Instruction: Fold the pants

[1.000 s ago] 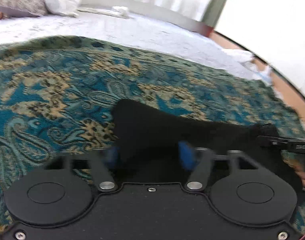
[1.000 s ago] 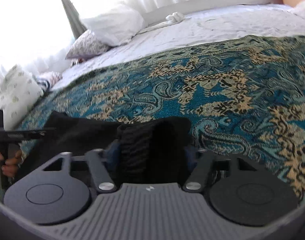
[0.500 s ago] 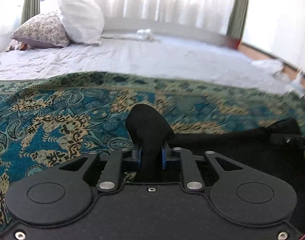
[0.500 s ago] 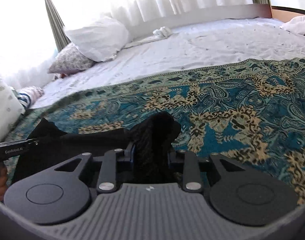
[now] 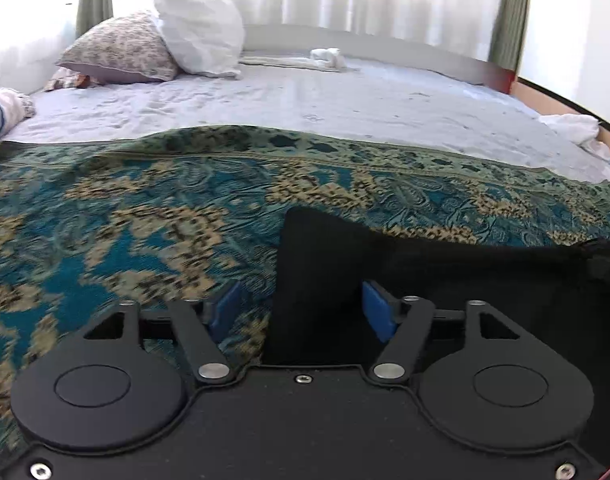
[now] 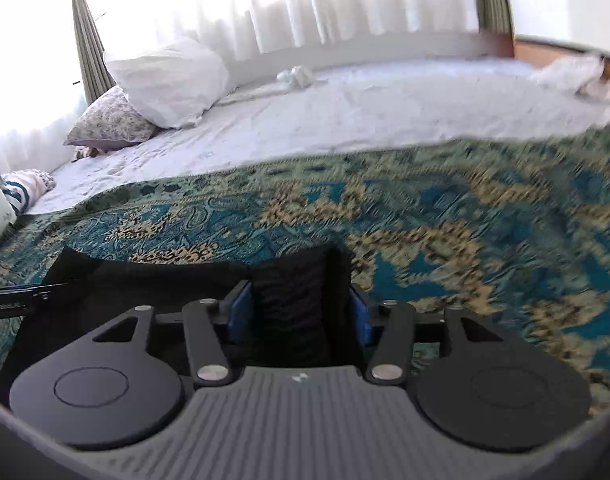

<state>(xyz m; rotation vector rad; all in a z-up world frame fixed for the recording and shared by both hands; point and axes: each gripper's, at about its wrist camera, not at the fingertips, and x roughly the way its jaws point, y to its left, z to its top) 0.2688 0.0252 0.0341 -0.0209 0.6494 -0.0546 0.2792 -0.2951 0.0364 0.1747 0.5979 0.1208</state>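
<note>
Black pants (image 5: 445, 276) lie on a teal and gold patterned bedspread (image 5: 145, 220). My left gripper (image 5: 301, 312) is open, its blue pads spread wide, with a corner of the pants lying between them. In the right wrist view the pants (image 6: 153, 280) stretch to the left, and my right gripper (image 6: 299, 312) is open with the ribbed waistband corner between its pads. The tip of the other gripper shows at the left edge (image 6: 21, 296).
A white sheet (image 5: 305, 100) covers the far part of the bed. A white pillow (image 5: 197, 28) and a floral pillow (image 5: 121, 50) lie at the back left. A small white cloth (image 5: 329, 58) lies by the headboard. White curtains hang behind.
Half a second ago both grippers were shut on raised corners of the pants. Both have opened now and the fabric has dropped down onto the bedspread.
</note>
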